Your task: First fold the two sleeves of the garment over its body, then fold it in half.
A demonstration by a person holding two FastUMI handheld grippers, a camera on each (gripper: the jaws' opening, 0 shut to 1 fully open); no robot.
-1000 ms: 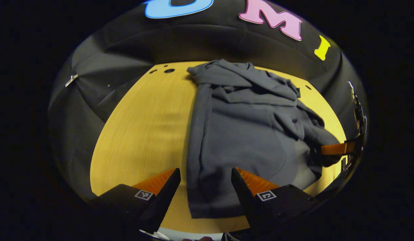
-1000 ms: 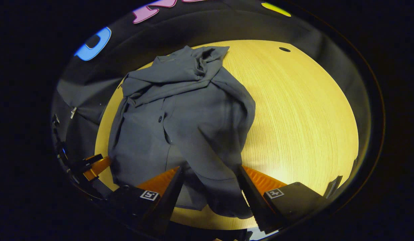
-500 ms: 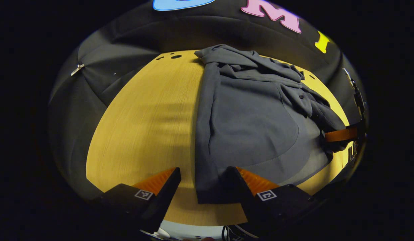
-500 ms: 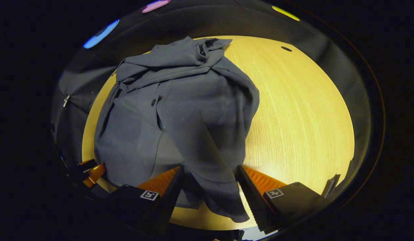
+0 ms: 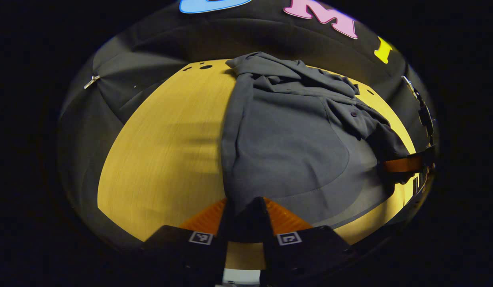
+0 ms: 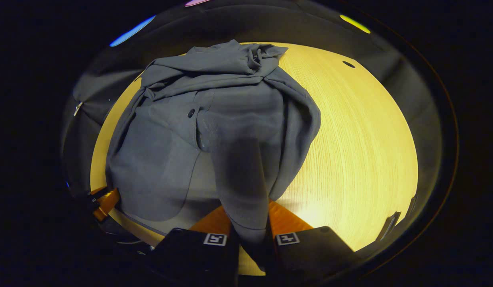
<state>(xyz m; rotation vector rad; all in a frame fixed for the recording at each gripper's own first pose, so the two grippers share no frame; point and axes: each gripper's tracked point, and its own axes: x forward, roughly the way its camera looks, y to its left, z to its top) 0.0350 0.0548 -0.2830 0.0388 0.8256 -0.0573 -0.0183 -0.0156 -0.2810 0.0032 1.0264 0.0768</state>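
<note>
A dark grey button-up garment [image 5: 294, 135] lies on the yellow wooden table [image 5: 163, 151], its far end bunched in folds. In the left gripper view, my left gripper [image 5: 243, 217] is shut on the garment's near hem corner. In the right gripper view, the same garment [image 6: 230, 107] runs down in a narrow strip into my right gripper [image 6: 249, 227], which is shut on the near hem. The right gripper [image 5: 405, 164] also shows at the far right of the left gripper view, against the cloth's edge. The left gripper [image 6: 105, 201] shows at the lower left of the right gripper view.
Bare tabletop [image 6: 350, 139] stretches to the right of the garment in the right gripper view, with a small hole [image 6: 349, 64] near its far edge. Small holes [image 5: 206, 67] mark the far left corner in the left gripper view. Black cloth walls surround the table.
Both grippers went from open to shut on the garment's near hem. Both views have drawn closer to the cloth, and the hem strip now rises into the right gripper.
</note>
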